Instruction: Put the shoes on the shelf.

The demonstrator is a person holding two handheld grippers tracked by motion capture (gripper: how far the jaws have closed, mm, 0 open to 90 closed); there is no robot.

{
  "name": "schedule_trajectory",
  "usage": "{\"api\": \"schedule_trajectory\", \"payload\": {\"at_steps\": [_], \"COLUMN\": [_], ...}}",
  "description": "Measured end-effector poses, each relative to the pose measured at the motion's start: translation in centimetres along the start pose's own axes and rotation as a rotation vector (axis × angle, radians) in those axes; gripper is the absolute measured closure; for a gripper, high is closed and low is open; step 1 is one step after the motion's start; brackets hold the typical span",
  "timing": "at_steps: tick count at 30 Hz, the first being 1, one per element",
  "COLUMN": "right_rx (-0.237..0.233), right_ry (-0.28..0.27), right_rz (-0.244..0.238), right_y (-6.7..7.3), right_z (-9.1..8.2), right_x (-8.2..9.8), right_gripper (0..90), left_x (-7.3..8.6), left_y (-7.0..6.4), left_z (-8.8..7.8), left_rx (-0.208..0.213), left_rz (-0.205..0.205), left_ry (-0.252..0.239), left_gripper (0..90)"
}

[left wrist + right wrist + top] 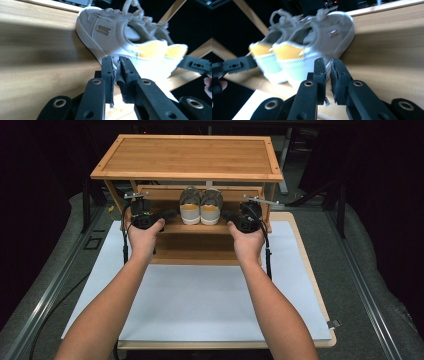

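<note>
**Fingers nearly closed, nothing held, both sides**

Fingers [108, 72] of the left gripper [115, 65] are seen in the left gripper view with only a narrow slit between them; nothing is clamped; a frayed whitish strip is seen along the inner pad; the tips are placed just beside the heel of the nearer shoe, contact cannot be told. Fingers [339, 75] of the right gripper [327, 67] are set the same way in the right gripper view: narrow gap, nothing between, tips just beside the heel sole of the nearer shoe; touching cannot be confirmed.

Pair of shoes [201, 205] is placed side by side on the middle shelf of the wooden rack [187, 157], heels with yellow lining turned toward the person, toes toward the back; grey uppers, white soles.

From the high view: left gripper [170, 213] and right gripper [226, 215] are held level at shelf height, one on each side of the pair, jaws pointed inward at the heels; rack is stood on a white board [200, 295].
</note>
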State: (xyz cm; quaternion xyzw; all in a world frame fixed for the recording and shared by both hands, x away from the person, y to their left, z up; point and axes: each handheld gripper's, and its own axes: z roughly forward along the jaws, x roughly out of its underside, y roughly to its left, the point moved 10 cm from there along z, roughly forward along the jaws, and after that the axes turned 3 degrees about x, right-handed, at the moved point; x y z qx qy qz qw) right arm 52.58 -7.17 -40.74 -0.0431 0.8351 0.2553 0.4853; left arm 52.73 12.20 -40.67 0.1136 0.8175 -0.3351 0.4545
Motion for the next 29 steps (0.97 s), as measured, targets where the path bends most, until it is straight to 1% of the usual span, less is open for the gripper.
{"api": "schedule_trajectory", "payload": {"at_steps": [2,3,4,5,6,7,8,9,11,13,14,15,16,18,19,20,21,22,23,24,26,27,28,29], "right_rx": [-0.012,-0.012,-0.019,-0.024,-0.034,-0.034,-0.033,-0.053,-0.065,-0.077,-0.080,-0.077,-0.082,-0.079,-0.072,-0.076,-0.075,-0.072,-0.067,-0.069,-0.079,-0.072,-0.063,-0.064], "right_ry": [0.004,0.009,0.004,0.011,-0.001,0.001,0.007,-0.003,-0.006,0.009,0.005,0.027,0.020,0.044,0.042,0.039,0.045,0.057,0.067,0.048,0.058,0.069,0.073,0.071], "right_rz": [-0.023,-0.035,-0.039,-0.038,-0.038,-0.037,-0.037,-0.034,-0.036,-0.055,-0.069,-0.083,-0.086,-0.105,-0.111,-0.112,-0.107,-0.106,-0.119,-0.119,-0.109,-0.120,-0.144,-0.159], "right_y": [0.3,0.3,0.4,0.4,0.5,0.5,0.5,0.7,0.9,1.2,1.2,1.2,1.3,1.1,1.1,1.0,0.9,0.8,0.6,0.6,0.4,0.3,0.1,0.1], "right_z": [-0.7,-1.1,-1.4,-1.9,-2.0,-2.4,-2.8,-3.1,-3.8,-4.6,-4.8,-5.1,-5.2,-5.5,-5.7,-5.9,-6.0,-6.2,-6.4,-6.5,-6.9,-7.0,-7.1,-7.2], "right_x": [0.4,0.7,0.9,1.2,1.2,1.4,1.6,1.7,2.1,2.9,3.2,3.7,3.9,4.8,5.1,5.3,5.7,6.0,6.4,6.5,7.2,7.5,7.7,7.8], "right_gripper": [81.4,80.9,80.7,80.2,79.8,79.3,78.5,77.3,76.4,75.4,74.8,74.2,73.7,71.8,71.0,69.9,68.7,67.4,66.1,65.7,63.7,62.7,61.9,60.5], "left_x": [0.4,0.6,0.9,1.1,1.4,1.6,1.9,2.1,2.5,3.1,3.5,3.8,4.2,4.8,5.1,5.4,5.7,6.2,6.5,6.9,7.9,8.3,8.6,9.0], "left_y": [-0.3,-0.5,-0.6,-0.7,-0.8,-0.9,-1.1,-1.3,-1.5,-1.6,-1.7,-1.7,-1.6,-1.5,-1.4,-1.4,-1.4,-1.4,-1.4,-1.4,-1.4,-1.3,-1.3,-1.2], "left_z": [-0.6,-1.0,-1.4,-1.7,-2.1,-2.4,-2.9,-3.4,-4.2,-4.9,-5.2,-5.3,-5.5,-5.8,-6.0,-6.1,-6.2,-6.3,-6.3,-6.4,-6.5,-6.6,-6.6,-6.5], "left_rx": [0.011,0.016,0.012,0.017,0.021,0.023,0.027,0.034,0.043,0.059,0.065,0.067,0.070,0.075,0.072,0.071,0.071,0.069,0.070,0.073,0.077,0.070,0.063,0.064], "left_rz": [0.012,0.009,0.013,0.017,0.028,0.040,0.040,0.052,0.073,0.078,0.084,0.089,0.096,0.095,0.101,0.112,0.120,0.134,0.141,0.152,0.170,0.183,0.188,0.197], "left_ry": [0.004,-0.001,-0.007,-0.006,-0.004,-0.005,-0.005,-0.014,-0.012,-0.011,0.000,0.009,0.016,0.022,0.021,0.023,0.023,0.033,0.039,0.040,0.052,0.056,0.056,0.056], "left_gripper": [79.3,77.0,75.8,73.5,72.3,70.8,69.2,68.0,65.1,63.1,62.1,60.9,60.9,59.8,59.1,57.9,56.8,55.5,53.5,53.2,51.7,49.9,49.6,49.6]}}
